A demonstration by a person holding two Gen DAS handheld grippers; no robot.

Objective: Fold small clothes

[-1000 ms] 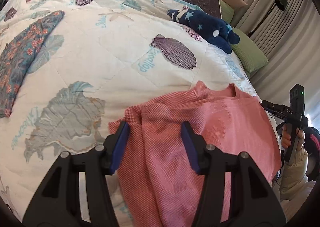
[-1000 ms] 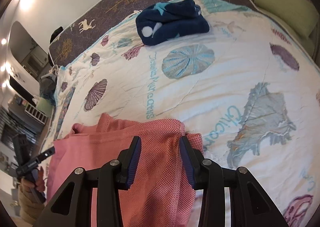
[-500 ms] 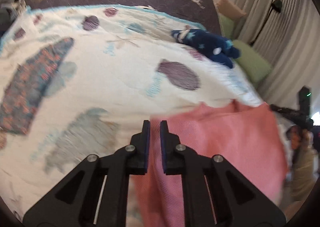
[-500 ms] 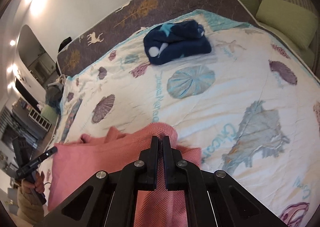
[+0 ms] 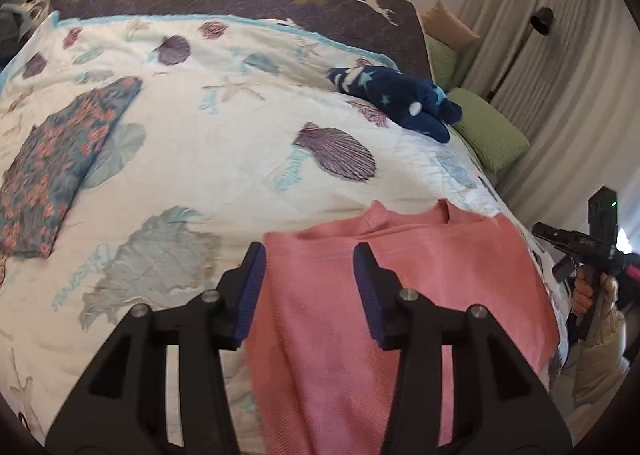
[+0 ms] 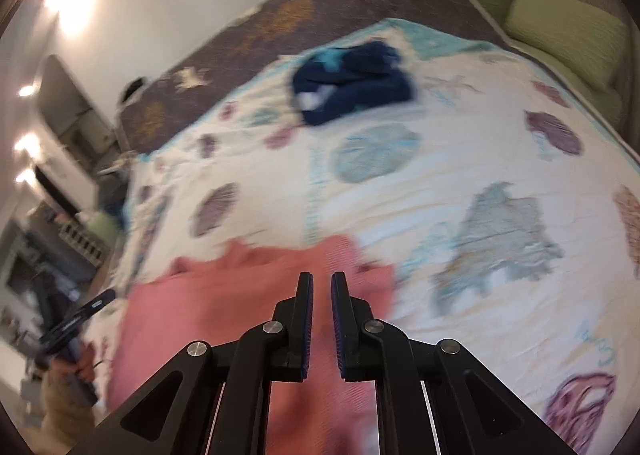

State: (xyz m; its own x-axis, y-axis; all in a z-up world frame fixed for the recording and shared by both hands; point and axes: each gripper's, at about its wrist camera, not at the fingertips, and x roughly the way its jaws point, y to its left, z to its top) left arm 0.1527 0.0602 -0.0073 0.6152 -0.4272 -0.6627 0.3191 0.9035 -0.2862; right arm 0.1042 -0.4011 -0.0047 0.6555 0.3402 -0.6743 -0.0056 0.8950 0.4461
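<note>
Pink garment [image 5: 400, 295] flat below left tool [image 5: 308, 287], just reopened; right tool [image 6: 322, 295] slightly parted, ungripping.

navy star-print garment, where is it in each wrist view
Left wrist view: the navy star-print garment lies upper right of centre, near the bed's far right edge, just left of the green cushion.
Right wrist view: the same garment, blurred, sits upper centre, just below the dark deer-print cover.
Shared landmark: the pink garment under the grippers in both views.
</note>
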